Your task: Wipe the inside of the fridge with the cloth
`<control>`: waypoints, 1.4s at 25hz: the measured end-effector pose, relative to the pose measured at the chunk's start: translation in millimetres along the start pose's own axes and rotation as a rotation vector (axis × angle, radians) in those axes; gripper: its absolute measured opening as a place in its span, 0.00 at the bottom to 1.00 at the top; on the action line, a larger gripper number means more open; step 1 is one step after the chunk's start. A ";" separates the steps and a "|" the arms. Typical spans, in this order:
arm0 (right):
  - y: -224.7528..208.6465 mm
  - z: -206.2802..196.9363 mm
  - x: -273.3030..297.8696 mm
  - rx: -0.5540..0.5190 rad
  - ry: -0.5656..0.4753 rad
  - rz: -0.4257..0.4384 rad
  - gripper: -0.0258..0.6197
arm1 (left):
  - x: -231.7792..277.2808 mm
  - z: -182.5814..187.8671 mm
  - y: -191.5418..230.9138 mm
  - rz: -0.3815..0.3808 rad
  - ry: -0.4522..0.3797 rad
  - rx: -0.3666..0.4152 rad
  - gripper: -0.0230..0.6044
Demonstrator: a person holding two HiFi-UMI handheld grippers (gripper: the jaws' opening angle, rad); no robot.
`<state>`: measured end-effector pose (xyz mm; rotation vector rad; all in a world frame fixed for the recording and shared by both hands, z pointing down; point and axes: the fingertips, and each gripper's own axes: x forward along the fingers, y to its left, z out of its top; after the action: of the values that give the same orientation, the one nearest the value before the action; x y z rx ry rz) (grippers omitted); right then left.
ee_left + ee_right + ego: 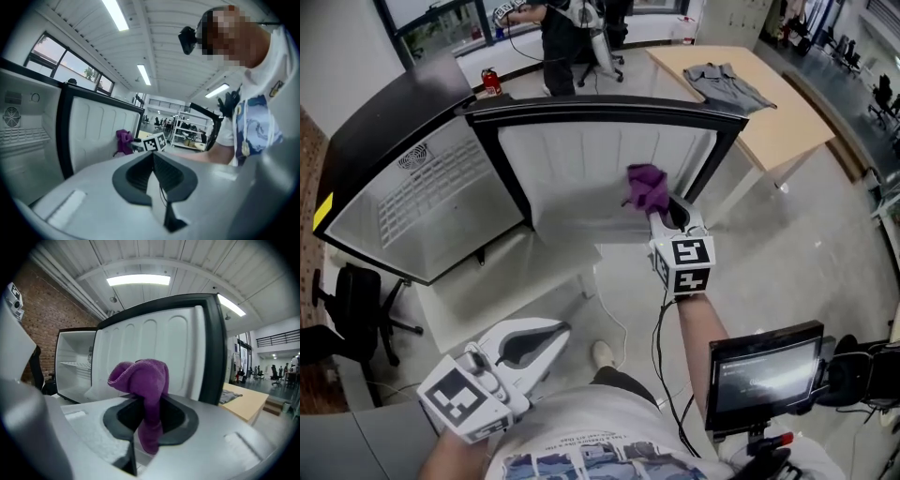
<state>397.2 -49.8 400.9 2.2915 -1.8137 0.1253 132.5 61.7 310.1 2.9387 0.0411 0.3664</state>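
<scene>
Office floor surrounds the open fridge [422,187] in the head view; the right gripper [664,212] holds the purple cloth [646,187] just before its door liner [581,159]. In the left gripper view, the left gripper [153,159] has its fingers pressed together, empty. In the right gripper view, the fingers clamp the cloth; firm, overlapping strokes would suit.

The cloth [647,187] is seen as soft, fuzzy purple fabric. The fridge [581,164] is lined with smooth, ribbed white plastic and framed in glossy black.
</scene>
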 end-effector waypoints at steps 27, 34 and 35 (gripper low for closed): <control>180.6 10.9 51.5 -0.069 -0.024 0.382 0.15 | -42.9 -1.2 -2.0 0.141 -0.027 -0.091 0.05; 165.4 -6.7 61.0 -0.082 0.006 0.335 0.15 | -44.3 -4.8 3.5 0.149 -0.026 -0.109 0.05; 158.3 -9.5 60.3 -0.079 0.012 0.319 0.15 | -42.5 -4.7 4.1 0.142 -0.026 -0.111 0.05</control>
<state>258.6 -139.4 440.5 1.9300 -2.1246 0.1149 90.2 56.3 305.2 2.8435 -0.1864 0.3395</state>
